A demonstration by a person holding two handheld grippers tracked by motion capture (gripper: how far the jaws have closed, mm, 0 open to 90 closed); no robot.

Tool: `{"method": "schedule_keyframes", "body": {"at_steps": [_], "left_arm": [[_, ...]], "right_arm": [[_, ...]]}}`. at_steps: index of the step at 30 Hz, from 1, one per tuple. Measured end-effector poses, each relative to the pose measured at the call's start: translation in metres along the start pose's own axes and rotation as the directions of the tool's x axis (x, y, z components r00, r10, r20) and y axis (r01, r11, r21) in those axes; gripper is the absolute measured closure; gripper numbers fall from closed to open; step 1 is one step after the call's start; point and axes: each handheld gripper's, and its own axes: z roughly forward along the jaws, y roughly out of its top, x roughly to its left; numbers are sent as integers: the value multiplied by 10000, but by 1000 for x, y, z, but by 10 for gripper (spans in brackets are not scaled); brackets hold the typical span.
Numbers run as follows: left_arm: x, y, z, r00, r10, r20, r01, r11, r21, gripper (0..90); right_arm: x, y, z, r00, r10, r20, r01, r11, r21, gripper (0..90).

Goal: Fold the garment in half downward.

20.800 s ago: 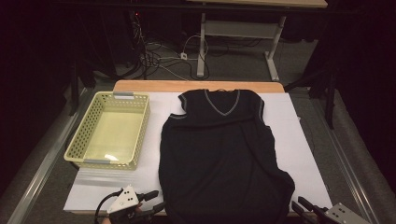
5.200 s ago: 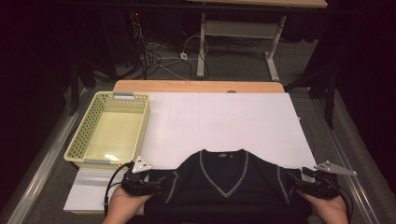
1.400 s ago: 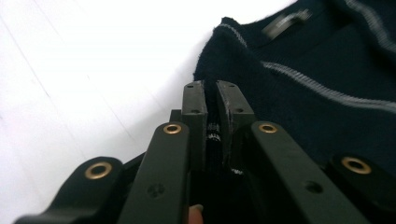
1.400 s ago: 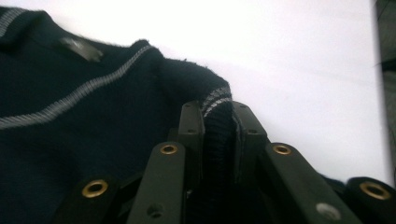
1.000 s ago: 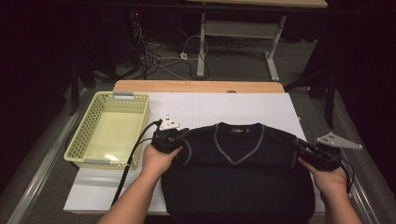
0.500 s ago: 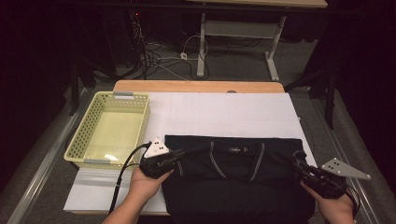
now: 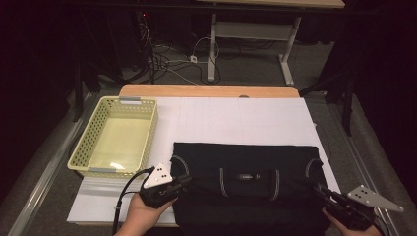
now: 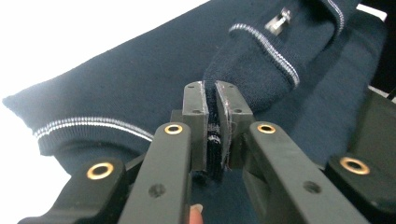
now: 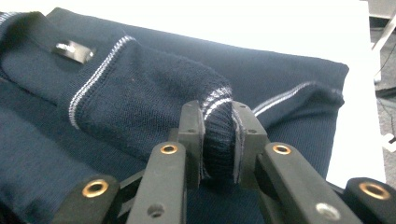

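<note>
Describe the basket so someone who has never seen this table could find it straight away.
Start at the white sheet covering the table, then go to its left edge. There sits the basket, beside the folded dark sweater. It is the one pale yellow thing there: rectangular, with perforated walls and nothing inside.

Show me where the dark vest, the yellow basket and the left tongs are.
dark vest (image 7: 246, 160): high view, on the flat folded cloth.
yellow basket (image 7: 84, 142): high view, on its left perforated wall.
left tongs (image 8: 211, 100): left gripper view, between the tips, shut on the vest's fabric.
</note>
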Motion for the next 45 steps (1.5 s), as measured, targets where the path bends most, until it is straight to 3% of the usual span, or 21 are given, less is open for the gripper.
{"method": "schedule_keyframes", "body": {"at_steps": [4,10,13,17,22,27,34,36,41,45], "left_arm": [[-6,-13,0,9998,204,5,-204,9994,288,817],[-8,-35,14,9997,-19,263,-10,9939,1100,815],[-9,-39,18,9992,-133,381,87,9927,1199,810],[-8,-38,16,9987,-256,430,210,9943,1045,785],[-6,-36,10,9988,-141,477,122,9992,393,654],[5,-33,9,9965,-836,97,834,9964,164,463],[9,-32,14,9958,-868,-306,871,9961,115,283],[11,-31,15,9942,-1033,-296,1036,9946,74,234],[14,-26,14,9912,-1268,-383,1266,9919,-83,168],[13,-26,16,9915,-1231,-415,1230,9924,-57,144]], "right_arm": [[2,-13,-3,9999,161,-52,-161,9999,18,779],[4,-30,0,9999,138,-4,-138,9988,472,779],[4,-33,-1,9999,129,-24,-128,9986,508,769],[4,-33,-1,9995,277,-120,-271,9984,495,688],[5,-25,-9,9991,429,34,-429,9991,-48,517],[2,-21,-13,9979,534,360,-522,9981,-334,443],[1,-22,-11,9972,529,533,-512,9981,-331,388],[0,-21,-11,9965,645,530,-624,9973,-393,379],[1,-15,-10,9960,675,587,-639,9961,-601,379],[1,-14,-6,9967,588,567,-556,9969,-555,379]]}}
